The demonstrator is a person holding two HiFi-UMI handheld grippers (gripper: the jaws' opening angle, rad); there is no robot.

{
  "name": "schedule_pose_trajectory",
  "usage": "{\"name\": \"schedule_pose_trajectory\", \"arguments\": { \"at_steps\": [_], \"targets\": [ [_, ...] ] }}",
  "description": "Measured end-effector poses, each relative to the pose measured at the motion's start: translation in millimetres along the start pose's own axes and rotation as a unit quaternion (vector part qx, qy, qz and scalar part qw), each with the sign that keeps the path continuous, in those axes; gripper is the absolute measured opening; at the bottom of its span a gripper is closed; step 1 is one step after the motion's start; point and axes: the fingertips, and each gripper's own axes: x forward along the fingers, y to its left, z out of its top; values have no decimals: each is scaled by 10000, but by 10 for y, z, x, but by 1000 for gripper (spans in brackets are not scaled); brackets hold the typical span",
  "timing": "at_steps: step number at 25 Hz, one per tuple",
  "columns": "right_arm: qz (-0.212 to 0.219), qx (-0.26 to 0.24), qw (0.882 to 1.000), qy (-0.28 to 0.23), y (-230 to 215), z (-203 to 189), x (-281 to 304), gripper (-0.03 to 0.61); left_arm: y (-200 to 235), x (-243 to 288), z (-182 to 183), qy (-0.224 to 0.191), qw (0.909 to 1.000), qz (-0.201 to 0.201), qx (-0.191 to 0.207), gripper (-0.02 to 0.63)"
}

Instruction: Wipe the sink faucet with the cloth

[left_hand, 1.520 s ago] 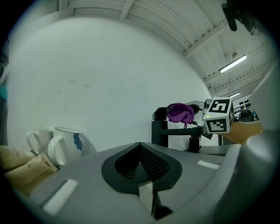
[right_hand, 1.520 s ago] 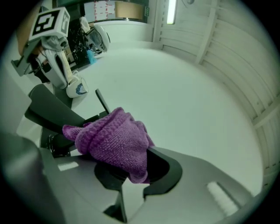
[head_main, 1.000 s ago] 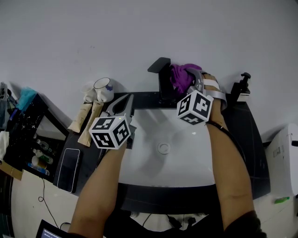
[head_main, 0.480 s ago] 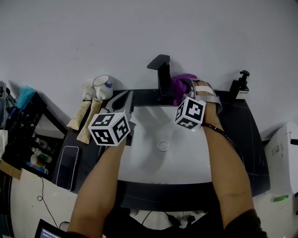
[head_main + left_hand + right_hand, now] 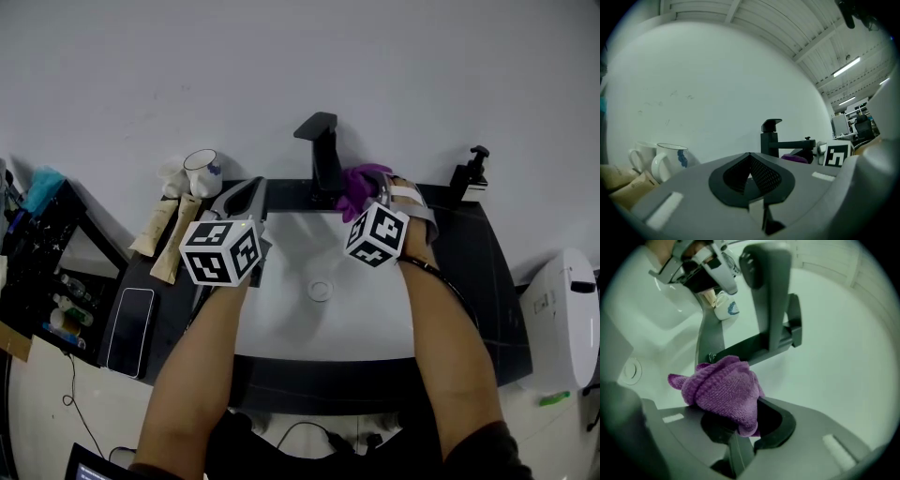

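Observation:
The black faucet (image 5: 323, 159) stands at the back of the white sink (image 5: 281, 319). My right gripper (image 5: 364, 197) is shut on the bunched purple cloth (image 5: 359, 183), which is pressed against the right side of the faucet's lower column. In the right gripper view the cloth (image 5: 723, 391) bulges out of the right gripper (image 5: 740, 426), just below the faucet (image 5: 769, 301). My left gripper (image 5: 246, 199) hovers shut over the sink's left rim, holding nothing. Its view looks past the left gripper (image 5: 750, 161) at the faucet (image 5: 772, 140) and a bit of the cloth (image 5: 794, 158).
Two mugs (image 5: 200, 172) and two tubes (image 5: 165, 232) sit on the dark counter left of the sink, with a phone (image 5: 129, 319) nearer me. A black soap dispenser (image 5: 467, 176) stands at the back right. The drain (image 5: 320, 291) marks the basin's middle. A white appliance (image 5: 561, 319) is at the far right.
My right gripper has carried the cloth down the faucet's right side, from near the top to the lower column. The left gripper has stayed about where it was.

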Motion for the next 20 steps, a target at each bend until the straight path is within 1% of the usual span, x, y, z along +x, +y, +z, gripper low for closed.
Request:
{"name": "schedule_pose_trajectory", "arguments": {
  "at_steps": [3, 4, 7, 8, 9, 10, 11, 12, 13, 14, 16, 17, 18, 19, 20],
  "targets": [
    [111, 252, 9994, -194, -82, 98, -241, 67, 26, -35, 52, -30, 10000, 80, 2, 17],
    [176, 201, 9995, -189, -55, 114, -343, 67, 33, -59, 88, -84, 9999, 105, -48, 17],
    [208, -289, 9992, -191, 116, 146, -724, 66, 34, -146, 243, -315, 9992, 140, -209, 17],
    [277, -225, 9990, -260, 177, 176, -858, 66, 29, -174, 289, -372, 9989, 144, -231, 17],
    [413, 84, 9985, -349, 227, 222, -976, 66, 26, -196, 329, -416, 9988, 156, -223, 17],
    [607, 629, 9952, -431, 263, 284, -1069, 66, 30, -211, 367, -455, 9986, 177, -190, 17],
    [861, 1369, 9856, -499, 292, 362, -1130, 66, 43, -226, 404, -497, 9984, 210, -147, 17],
    [1155, 2230, 9663, -558, 324, 458, -1158, 66, 66, -243, 443, -547, 9981, 258, -113, 17],
    [1434, 3112, 9375, -607, 362, 564, -1155, 66, 99, -268, 484, -606, 9976, 311, -103, 17],
    [1641, 3944, 9019, -644, 402, 670, -1124, 67, 138, -299, 529, -679, 9970, 360, -122, 17],
    [1800, 5365, 8219, -658, 491, 871, -1008, 66, 224, -379, 619, -856, 9951, 423, -250, 17],
    [1780, 5920, 7834, -635, 541, 962, -931, 66, 274, -426, 658, -945, 9939, 453, -348, 17],
    [1704, 6353, 7508, -609, 584, 1048, -848, 64, 330, -473, 693, -1026, 9925, 488, -455, 17],
    [1569, 6663, 7264, -611, 605, 1132, -763, 64, 386, -517, 721, -1098, 9910, 525, -553, 17],
    [1379, 6869, 7104, -671, 589, 1218, -681, 64, 437, -555, 743, -1157, 9897, 562, -629, 17]
  ]
}}
